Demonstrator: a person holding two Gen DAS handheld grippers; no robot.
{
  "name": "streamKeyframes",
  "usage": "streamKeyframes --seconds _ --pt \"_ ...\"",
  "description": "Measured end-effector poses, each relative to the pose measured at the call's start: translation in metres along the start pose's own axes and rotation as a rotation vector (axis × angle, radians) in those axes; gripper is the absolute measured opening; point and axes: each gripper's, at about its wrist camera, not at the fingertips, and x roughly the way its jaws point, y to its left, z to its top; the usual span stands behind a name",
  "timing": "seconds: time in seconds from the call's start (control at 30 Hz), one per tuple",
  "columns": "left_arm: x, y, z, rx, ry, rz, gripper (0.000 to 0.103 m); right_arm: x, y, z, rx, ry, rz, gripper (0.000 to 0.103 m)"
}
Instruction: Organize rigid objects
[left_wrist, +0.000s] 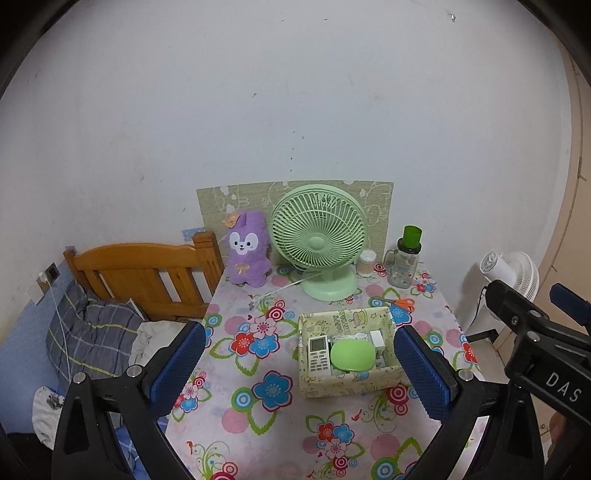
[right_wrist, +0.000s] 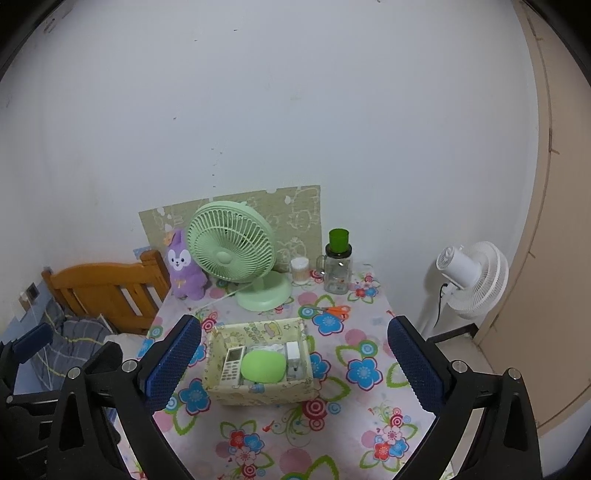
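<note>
A plain white wall (right_wrist: 295, 110), scuffed and marked in places, is seen behind everything. A patterned beige panel (left_wrist: 255, 199) is propped against it at the far edge of the table (left_wrist: 280, 424), which is covered by a flowered cloth. On the left a wooden headboard (left_wrist: 144, 277) is set beside the table, with plaid bedding (left_wrist: 88, 332) heaped below it. On the right a white standing fan (right_wrist: 472, 280) is placed on the floor — near a beige door (right_wrist: 554, 258). The lighting is even and dim.

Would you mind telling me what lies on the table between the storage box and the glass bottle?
The orange-handled scissors lie between the box and the bottle, shown in both wrist views.
</note>
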Motion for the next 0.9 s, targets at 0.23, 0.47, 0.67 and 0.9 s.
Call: streamKeyframes --seconds 0.23,0.47,0.67,0.9 --pt "-0.0015 0.0002 -0.0003 -0.008 -0.003 0.009 0.103 -0.0030 -0.0067 -0.0015 0.013 -0.004 -0.018 0.102" --pt "-0.0024 -0.0019 0.0001 0.002 -0.001 0.011 0.103 -0.0035 -0.0073 -0.0031 0.014 -0.002 -0.009 0.102" --pt "-0.0025 -0.0013 -0.0008 -0.001 -0.003 0.009 0.103 -0.0022 -0.0085 -0.0027 0.017 0.004 -0.002 0.102" --pt "-0.0002 0.0025 -0.0018 -0.015 0.005 0.018 0.103 0.0001 -0.0065 -0.0033 0.015 0.021 0.020 0.102"
